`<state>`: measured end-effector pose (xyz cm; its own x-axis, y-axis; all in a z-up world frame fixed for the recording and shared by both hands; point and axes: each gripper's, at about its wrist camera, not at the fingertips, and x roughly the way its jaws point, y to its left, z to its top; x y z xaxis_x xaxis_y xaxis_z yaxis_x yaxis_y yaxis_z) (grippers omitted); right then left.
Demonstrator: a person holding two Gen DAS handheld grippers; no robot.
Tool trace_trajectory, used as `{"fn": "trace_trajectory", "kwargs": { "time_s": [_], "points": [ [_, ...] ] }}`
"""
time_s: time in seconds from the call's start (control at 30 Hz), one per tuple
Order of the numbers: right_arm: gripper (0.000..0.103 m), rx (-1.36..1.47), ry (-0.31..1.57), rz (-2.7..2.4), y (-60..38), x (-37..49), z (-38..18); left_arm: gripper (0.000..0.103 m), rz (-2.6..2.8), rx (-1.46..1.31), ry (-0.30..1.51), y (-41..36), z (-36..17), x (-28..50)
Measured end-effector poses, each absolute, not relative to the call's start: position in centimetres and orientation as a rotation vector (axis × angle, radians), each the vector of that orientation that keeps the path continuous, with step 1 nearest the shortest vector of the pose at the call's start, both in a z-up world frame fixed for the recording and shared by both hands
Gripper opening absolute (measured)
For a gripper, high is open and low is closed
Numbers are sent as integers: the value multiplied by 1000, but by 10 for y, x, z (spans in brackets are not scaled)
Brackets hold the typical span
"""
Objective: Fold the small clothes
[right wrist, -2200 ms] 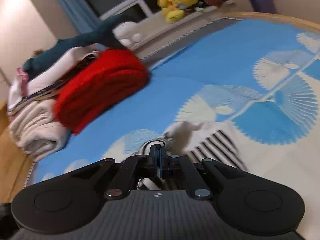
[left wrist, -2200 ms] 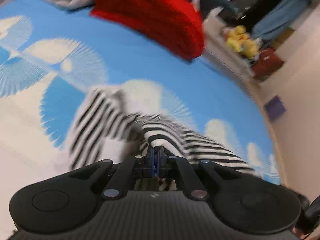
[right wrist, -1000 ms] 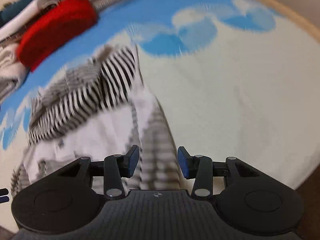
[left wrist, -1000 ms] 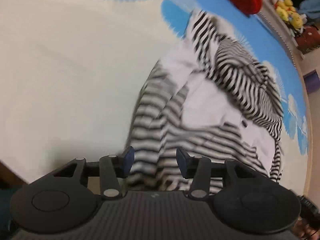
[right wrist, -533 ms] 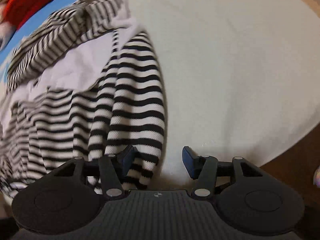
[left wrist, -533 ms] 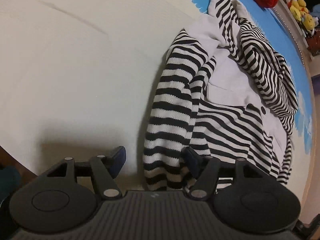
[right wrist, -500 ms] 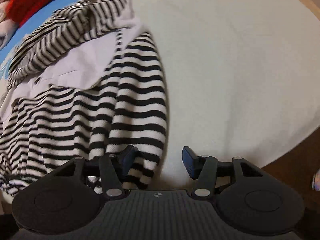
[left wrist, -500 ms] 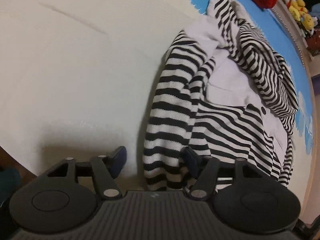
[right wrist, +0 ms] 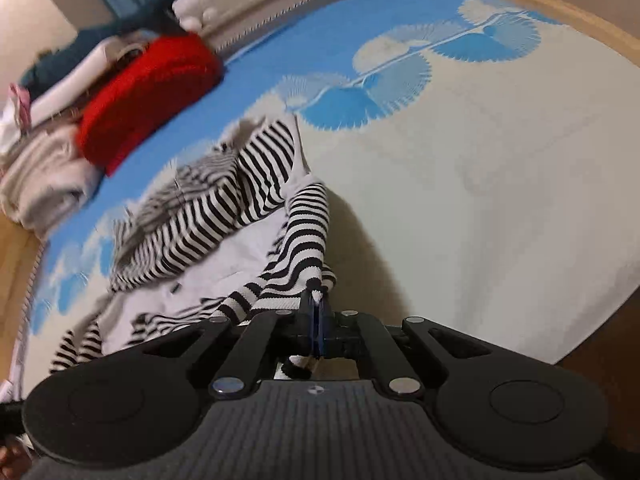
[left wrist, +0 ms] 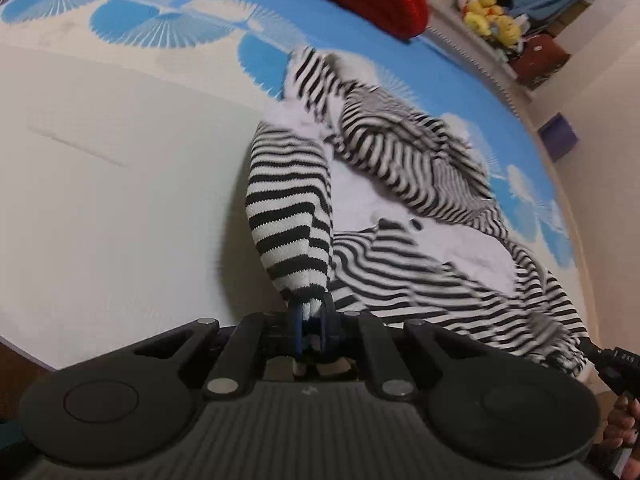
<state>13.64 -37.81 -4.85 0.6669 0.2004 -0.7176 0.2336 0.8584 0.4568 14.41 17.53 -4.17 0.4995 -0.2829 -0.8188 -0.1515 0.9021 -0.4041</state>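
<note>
black and white striped top [left wrist: 400, 208] lies crumpled on the blue and cream sheet [left wrist: 112, 184]. left gripper [left wrist: 308, 330] is pinched tight on one striped corner, lifting it. right gripper [right wrist: 317, 326] is pinched tight on another corner. red sweater [right wrist: 148, 96] sits behind, well apart.

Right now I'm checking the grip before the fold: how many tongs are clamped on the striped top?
2. The left tongs pinch the striped top at one near corner; the right tongs pinch the other. Both sets are shut on fabric; nothing else grips it in view.
</note>
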Motion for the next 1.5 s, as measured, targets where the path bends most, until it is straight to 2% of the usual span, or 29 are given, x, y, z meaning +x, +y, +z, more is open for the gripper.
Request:
{"fn": "trace_trajectory", "kwargs": {
  "time_s": [0.2,0.5,0.63,0.73,0.83,0.87,0.93,0.97,1.0,1.03,1.07,1.13,1.2,1.3,1.43,1.5],
  "points": [
    [0,579,744,76,-397,96,-11,8,-184,-477,992,179,-5,125],
    [0,663,697,136,-418,36,42,8,-278,-546,1031,197,30,92],
    [0,663,704,132,-423,74,46,8,-279,-618,1052,206,26,141],
    [0,633,732,92,-423,152,30,9,-235,-609,1061,203,8,219],
    [3,644,738,23,-424,249,3,20,-142,-688,1055,210,-25,304],
    [7,644,732,1,-423,274,-6,28,-117,-719,1049,214,-34,323],
    [12,556,706,-75,-419,311,-21,34,-60,-794,963,227,-39,340],
    [16,542,690,-112,-420,317,-26,43,-71,-809,905,232,-39,340],
    [26,547,659,-113,-422,317,-31,49,-74,-795,882,233,-38,340],
    [40,557,630,-82,-424,313,-40,49,-60,-754,901,230,-39,344],
    [44,543,640,-57,-424,313,-49,49,-70,-703,907,225,-40,348],
    [45,448,714,-43,-417,323,-61,53,-116,-529,936,205,-46,364],
    [47,335,737,-16,-407,333,-75,63,-130,-379,942,184,-59,373],
    [49,298,803,-19,-402,347,-102,73,-111,-203,967,158,-87,382],
    [50,237,868,-28,-391,368,-125,73,-86,-67,987,140,-120,388],
    [49,231,899,-40,-389,376,-136,67,-70,-65,1022,140,-132,392]
  ]
}}
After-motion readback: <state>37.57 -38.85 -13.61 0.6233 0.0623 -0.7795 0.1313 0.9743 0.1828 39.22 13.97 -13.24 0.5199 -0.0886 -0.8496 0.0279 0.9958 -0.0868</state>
